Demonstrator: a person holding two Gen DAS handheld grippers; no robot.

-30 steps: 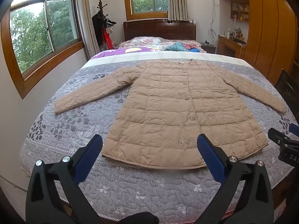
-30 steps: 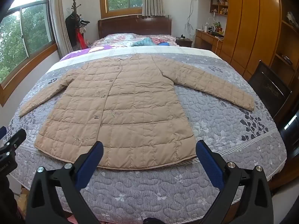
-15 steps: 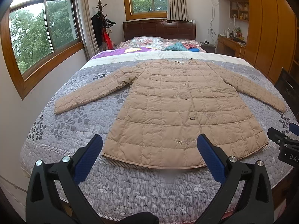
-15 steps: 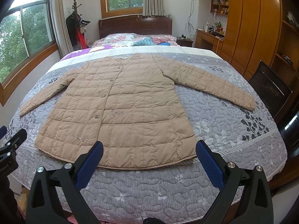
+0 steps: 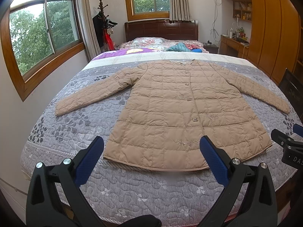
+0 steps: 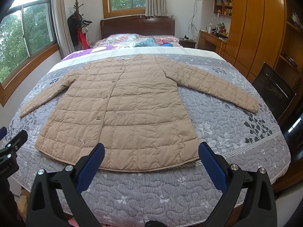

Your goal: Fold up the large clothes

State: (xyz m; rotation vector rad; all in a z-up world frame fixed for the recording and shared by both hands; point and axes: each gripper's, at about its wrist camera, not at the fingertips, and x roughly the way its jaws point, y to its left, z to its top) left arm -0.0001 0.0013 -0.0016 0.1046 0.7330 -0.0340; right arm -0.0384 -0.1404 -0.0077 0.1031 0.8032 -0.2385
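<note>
A tan quilted coat (image 5: 181, 109) lies flat and buttoned on the bed, collar far, hem near, both sleeves spread out to the sides. It also shows in the right wrist view (image 6: 121, 111). My left gripper (image 5: 151, 149) is open and empty, held above the foot of the bed just short of the hem. My right gripper (image 6: 151, 157) is open and empty, also just short of the hem, toward the coat's right half. The right gripper's tip shows at the right edge of the left wrist view (image 5: 287, 147).
The bed has a grey patterned quilt (image 5: 75, 124) and a dark wooden headboard (image 5: 161, 30). Other clothes (image 5: 180, 47) lie near the pillows. A window wall is on the left, wooden wardrobes (image 6: 255, 30) and a dark chair (image 6: 272, 92) on the right.
</note>
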